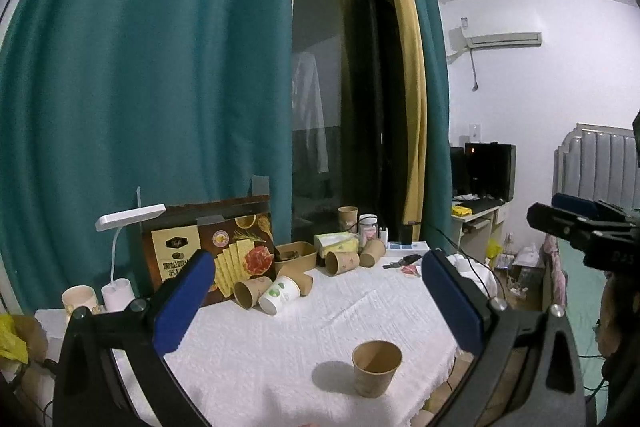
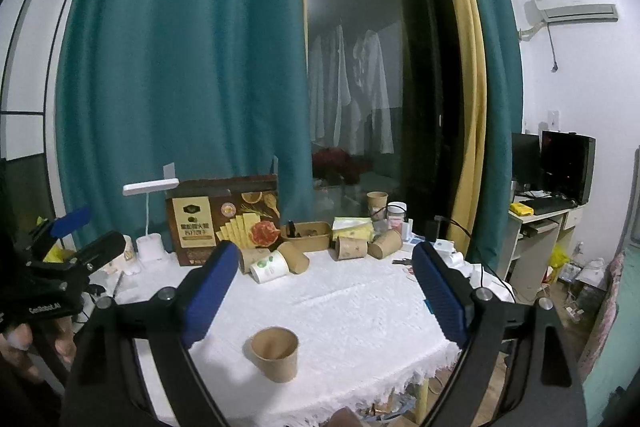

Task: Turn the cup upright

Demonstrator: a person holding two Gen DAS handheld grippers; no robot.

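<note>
Left gripper (image 1: 316, 301) is gaping wide, holding nothing; right gripper (image 2: 326, 289) is likewise spread, touching nothing. The cup (image 1: 376, 367) is standing mouth-up near the table's (image 1: 360, 303) front edge, so the flip looks finished. Next: probably 1 of the tipped cups (image 1: 267, 293) behind.

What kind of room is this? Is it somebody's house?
Probably a bedroom at home. There is a padded headboard, a computer desk with a monitor, an air conditioner on the wall, and long teal curtains.
</note>
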